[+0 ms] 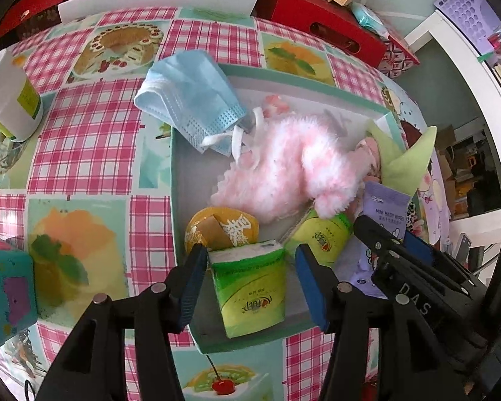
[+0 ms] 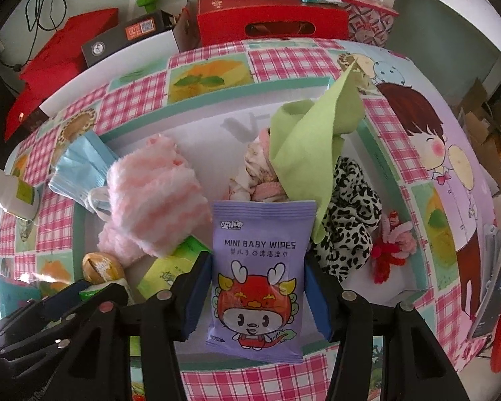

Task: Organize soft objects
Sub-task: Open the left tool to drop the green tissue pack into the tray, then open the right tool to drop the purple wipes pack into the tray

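Observation:
A shallow teal-rimmed tray (image 1: 310,82) on the checked tablecloth holds soft things. My left gripper (image 1: 250,260) is open over its near edge, with a green tissue pack (image 1: 252,287) between the fingers and a gap on the right side. A second green pack (image 1: 324,237), a yellow round packet (image 1: 217,230), a fluffy pink cloth (image 1: 284,167) and a blue face mask (image 1: 190,97) also lie there. My right gripper (image 2: 257,277) is shut on a purple baby wipes pack (image 2: 260,267) above the tray (image 2: 377,147). A green cloth (image 2: 310,137) and a leopard-print fabric (image 2: 350,214) lie beyond it.
A white bottle (image 1: 13,97) stands on the table at the left. A teal box (image 1: 6,290) sits at the near left. Red boxes (image 1: 317,13) and other cartons line the far edge. A red and pink yarn piece (image 2: 390,244) lies in the tray's right part.

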A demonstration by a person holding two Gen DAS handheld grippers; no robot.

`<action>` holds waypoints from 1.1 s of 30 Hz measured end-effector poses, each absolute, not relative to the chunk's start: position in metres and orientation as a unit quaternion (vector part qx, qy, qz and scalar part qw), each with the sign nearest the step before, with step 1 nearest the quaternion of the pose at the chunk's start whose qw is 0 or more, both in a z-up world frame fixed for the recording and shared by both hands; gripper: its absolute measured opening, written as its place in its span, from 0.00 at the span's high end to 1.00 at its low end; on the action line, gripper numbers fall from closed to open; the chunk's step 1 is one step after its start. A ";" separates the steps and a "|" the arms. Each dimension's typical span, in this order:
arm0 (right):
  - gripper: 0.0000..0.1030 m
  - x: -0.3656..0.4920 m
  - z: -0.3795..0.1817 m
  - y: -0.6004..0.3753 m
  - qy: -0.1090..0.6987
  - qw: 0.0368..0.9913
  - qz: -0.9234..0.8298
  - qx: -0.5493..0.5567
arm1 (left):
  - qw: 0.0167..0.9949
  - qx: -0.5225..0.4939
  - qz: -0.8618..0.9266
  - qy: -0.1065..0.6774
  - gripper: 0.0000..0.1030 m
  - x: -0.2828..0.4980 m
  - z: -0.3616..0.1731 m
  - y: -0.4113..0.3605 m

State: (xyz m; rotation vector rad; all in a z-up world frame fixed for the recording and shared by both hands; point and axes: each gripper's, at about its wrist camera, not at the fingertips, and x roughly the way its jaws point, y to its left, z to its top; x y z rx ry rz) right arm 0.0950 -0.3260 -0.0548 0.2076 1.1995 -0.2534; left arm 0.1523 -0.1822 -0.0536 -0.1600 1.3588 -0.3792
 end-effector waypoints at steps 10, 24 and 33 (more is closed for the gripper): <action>0.44 0.086 -0.020 -0.329 0.506 0.846 -0.124 0.113 | 0.774 -0.074 -0.179 0.603 0.46 0.148 -0.036 -0.176; 0.23 0.088 -0.019 -0.330 0.501 0.848 -0.129 0.118 | 0.804 -0.073 -0.113 0.580 0.27 0.159 -0.031 -0.141; 0.04 0.091 -0.022 -0.324 0.505 0.848 -0.124 0.108 | 0.816 -0.094 -0.083 0.565 0.16 0.167 -0.037 -0.123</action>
